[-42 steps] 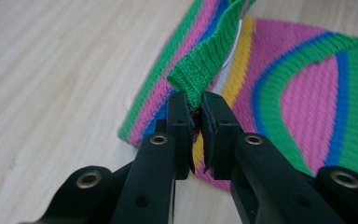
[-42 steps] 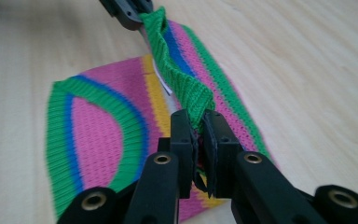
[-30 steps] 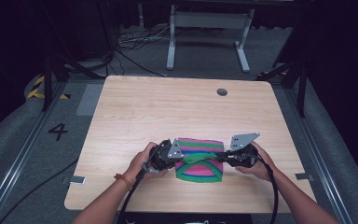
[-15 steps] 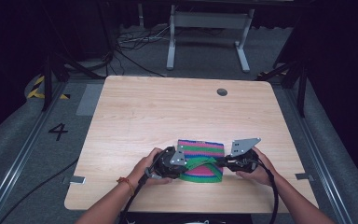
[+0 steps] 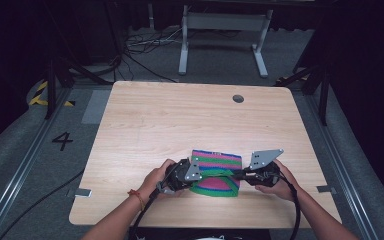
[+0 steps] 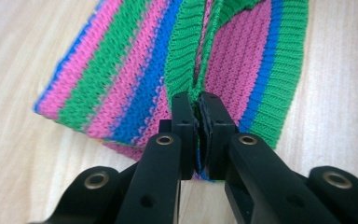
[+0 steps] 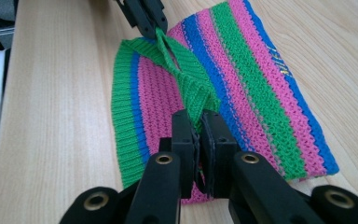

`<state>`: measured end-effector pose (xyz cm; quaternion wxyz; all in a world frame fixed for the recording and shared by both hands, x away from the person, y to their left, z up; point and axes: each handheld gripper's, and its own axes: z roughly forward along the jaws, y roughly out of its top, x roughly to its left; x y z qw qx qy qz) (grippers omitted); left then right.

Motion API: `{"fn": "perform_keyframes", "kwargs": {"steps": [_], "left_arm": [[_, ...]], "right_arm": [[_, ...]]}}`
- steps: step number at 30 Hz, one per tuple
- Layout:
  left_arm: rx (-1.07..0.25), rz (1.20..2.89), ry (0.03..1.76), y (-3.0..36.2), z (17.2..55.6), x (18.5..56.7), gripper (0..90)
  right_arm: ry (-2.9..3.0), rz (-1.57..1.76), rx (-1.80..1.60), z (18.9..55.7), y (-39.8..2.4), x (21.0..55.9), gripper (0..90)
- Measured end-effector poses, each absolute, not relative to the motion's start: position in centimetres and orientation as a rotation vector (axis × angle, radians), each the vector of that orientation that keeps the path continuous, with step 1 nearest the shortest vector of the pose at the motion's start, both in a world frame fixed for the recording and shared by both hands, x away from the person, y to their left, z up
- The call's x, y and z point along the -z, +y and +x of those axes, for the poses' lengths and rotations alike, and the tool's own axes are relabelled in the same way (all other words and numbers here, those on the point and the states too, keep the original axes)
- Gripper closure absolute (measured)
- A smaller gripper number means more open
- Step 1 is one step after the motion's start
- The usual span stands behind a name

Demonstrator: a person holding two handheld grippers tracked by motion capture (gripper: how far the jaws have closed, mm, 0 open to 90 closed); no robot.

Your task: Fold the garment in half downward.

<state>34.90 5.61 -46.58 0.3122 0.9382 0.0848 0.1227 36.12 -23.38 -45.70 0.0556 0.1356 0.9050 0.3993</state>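
Note:
A knitted piece (image 5: pixel 216 161) striped in pink, green and blue lies on the wooden table (image 5: pixel 180 120) near its front edge. Its green ribbed rim (image 7: pixel 186 79) is lifted and stretched between the two grippers. My left gripper (image 5: pixel 201 176) holds the rim's left end; its jaws have just been closing and now pinch the rim (image 6: pixel 182 56) between the pads. In the left gripper view the left gripper (image 6: pixel 196 100) bites right at the fold. My right gripper (image 5: pixel 233 175) is shut on the other end, as the right gripper view shows (image 7: pixel 196 116). The left gripper (image 7: pixel 150 25) appears there at the far end.
A round cable hole (image 5: pixel 238 98) sits at the table's far right. Beyond the far edge stand a metal frame (image 5: pixel 222 22) and loose cables (image 5: pixel 140 50) on the floor. A floor mark "4" (image 5: pixel 62 141) lies left of the table.
The left gripper has edged right and nearer onto the knit's green rim and shut on it. The right gripper has stayed in place, holding its end.

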Motion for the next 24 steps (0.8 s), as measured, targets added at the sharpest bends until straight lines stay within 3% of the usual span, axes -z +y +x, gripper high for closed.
{"fn": "perform_keyframes", "kwargs": {"steps": [7, 17, 24], "left_arm": [[-0.309, 2.53, 0.156, 5.6, 33.3, 46.6, 84.7], [-0.274, 2.508, 0.223, 5.8, 33.5, 48.4, 82.6], [-0.3, 2.482, 0.311, 5.6, 35.2, 48.6, 82.6]], "right_arm": [[2.788, 0.364, -1.171, 35.1, -23.1, 45.9, 84.3], [2.804, 0.339, -1.047, 34.5, -22.7, 48.4, 79.1], [2.734, 0.397, -1.041, 36.2, -22.6, 48.8, 79.2]]}}
